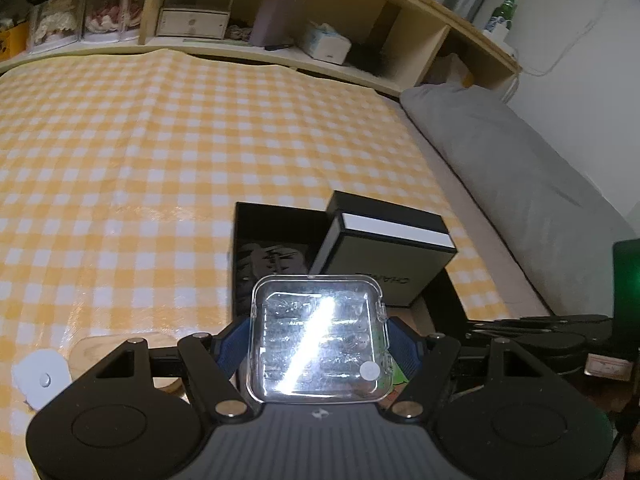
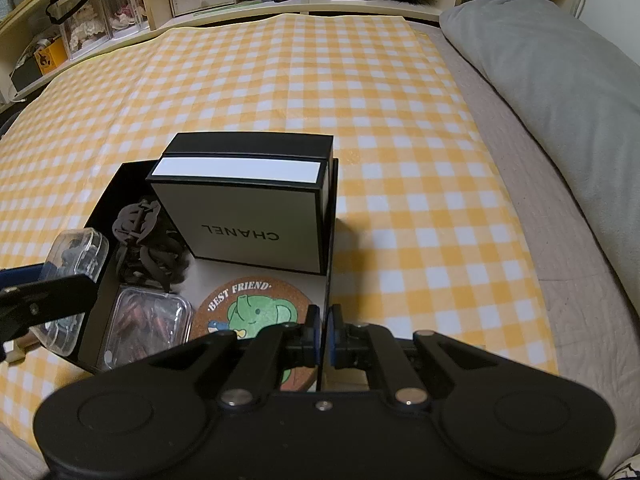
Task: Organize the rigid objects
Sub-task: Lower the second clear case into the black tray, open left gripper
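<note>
Two clear plastic cases in play: one clear case (image 1: 318, 336) pinched flat between the blue pads (image 1: 404, 344) of the left gripper (image 1: 318, 346), lid glaring with a white streak of reflected light, small dark items dimly visible inside, a round white sticker near one corner. Held above the near left edge of the black open box (image 2: 120, 184), tilted, as seen from the right wrist view (image 2: 76, 264). Second clear case (image 2: 148, 320) lying inside the box at its near left, holding brownish pieces, contents too blurred to name. Just beyond it, dark brown hair claws (image 2: 148, 236) heaped against the box's left side. To the right, a round cork coaster (image 2: 256, 312) printed "BEST FRIEND" with a green elephant, flat on the box floor, touching or nearly touching the second case. Behind both, a cream-and-black CHANEL box (image 2: 248, 216) standing inside at the far right, lettering upside down from here.

Right gripper (image 2: 323, 332) with fingers pressed together on the near right wall of the black box, the thin wall edge between the pads.

Underneath, a yellow-and-white checked cloth (image 2: 360, 100) spread across the bed. Grey pillow (image 2: 560, 80) along the right edge. Wooden shelf unit (image 1: 320, 20) at the head, with a tissue box (image 1: 326, 44) and a small white drawer chest (image 1: 194, 16).
</note>
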`<state>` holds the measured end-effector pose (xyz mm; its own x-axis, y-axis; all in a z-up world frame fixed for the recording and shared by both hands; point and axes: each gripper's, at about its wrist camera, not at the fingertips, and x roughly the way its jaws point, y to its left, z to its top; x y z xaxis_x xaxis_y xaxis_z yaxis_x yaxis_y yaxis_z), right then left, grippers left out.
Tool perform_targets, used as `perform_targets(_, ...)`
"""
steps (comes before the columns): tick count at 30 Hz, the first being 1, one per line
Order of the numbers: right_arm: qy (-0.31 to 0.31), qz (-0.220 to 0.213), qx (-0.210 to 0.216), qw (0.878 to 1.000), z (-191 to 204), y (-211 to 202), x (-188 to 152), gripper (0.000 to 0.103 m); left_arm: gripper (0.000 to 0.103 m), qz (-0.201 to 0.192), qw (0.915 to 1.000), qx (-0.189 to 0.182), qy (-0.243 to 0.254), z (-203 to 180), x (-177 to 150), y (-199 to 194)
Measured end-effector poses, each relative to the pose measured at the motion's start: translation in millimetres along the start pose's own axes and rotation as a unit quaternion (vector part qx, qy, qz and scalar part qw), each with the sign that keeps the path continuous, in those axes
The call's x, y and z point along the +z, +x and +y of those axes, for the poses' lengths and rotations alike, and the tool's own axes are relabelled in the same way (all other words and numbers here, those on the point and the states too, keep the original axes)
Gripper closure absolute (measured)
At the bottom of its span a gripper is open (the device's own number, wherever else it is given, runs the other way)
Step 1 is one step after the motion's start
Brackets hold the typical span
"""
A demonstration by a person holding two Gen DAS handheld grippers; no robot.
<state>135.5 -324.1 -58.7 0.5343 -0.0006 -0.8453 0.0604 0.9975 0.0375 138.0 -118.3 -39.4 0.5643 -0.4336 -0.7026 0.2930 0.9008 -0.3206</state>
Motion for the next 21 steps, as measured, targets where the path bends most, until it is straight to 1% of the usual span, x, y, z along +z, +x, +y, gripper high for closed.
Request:
perform_targets(4,0.0,0.0,0.0,1.0,0.0,0.0,0.0,0.098,0.03,0.004,1.0,-0.003,-0.002,-0.1,-0.6,-0.4)
perform_targets(9,0.0,0.0,0.0,1.0,0.0,0.0,0.1,0.098,0.029,0.01,0.9999,0.012,-0.001,2.9,0.3,0.4)
perform_targets(13,0.0,0.0,0.0,1.0,0.0,0.0,0.1,0.098,0.024,0.014,0.9998,0.014,-0.004,3.7,-0.2,1.0)
perform_targets(21,-0.001,0.001,-0.001,1.0,0.0,0.3,-0.3,0.098,0.024,0.021,0.9996,0.02,-0.003,3.6,-2.0,0.9)
